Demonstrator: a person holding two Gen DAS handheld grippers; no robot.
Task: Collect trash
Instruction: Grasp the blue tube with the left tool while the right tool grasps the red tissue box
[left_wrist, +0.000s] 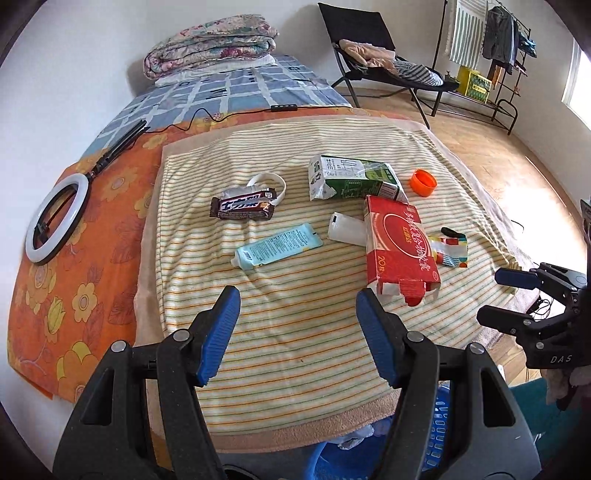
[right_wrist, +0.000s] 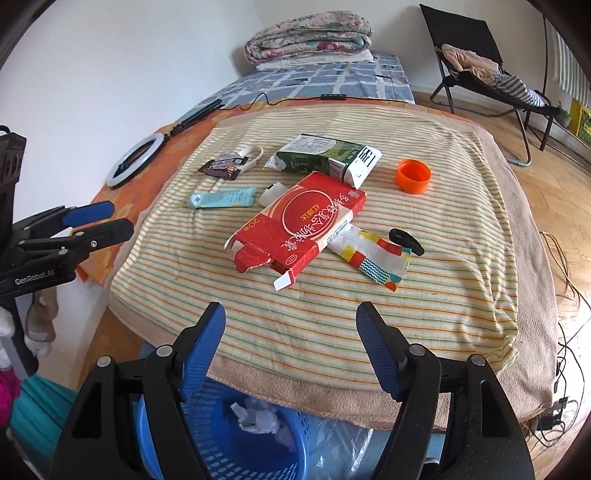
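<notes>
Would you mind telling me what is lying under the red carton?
The red carton overlaps a white object at one side and a colourful patterned wrapper at the other. How far either runs beneath is hidden.

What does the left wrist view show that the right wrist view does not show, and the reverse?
Only the left wrist view: the clothes rack by the window.
Only the right wrist view: crumpled paper inside the blue basket, and cables on the floor.
Both: the red box, green carton, orange cap, both open, empty grippers, the left gripper and the right gripper.
</notes>
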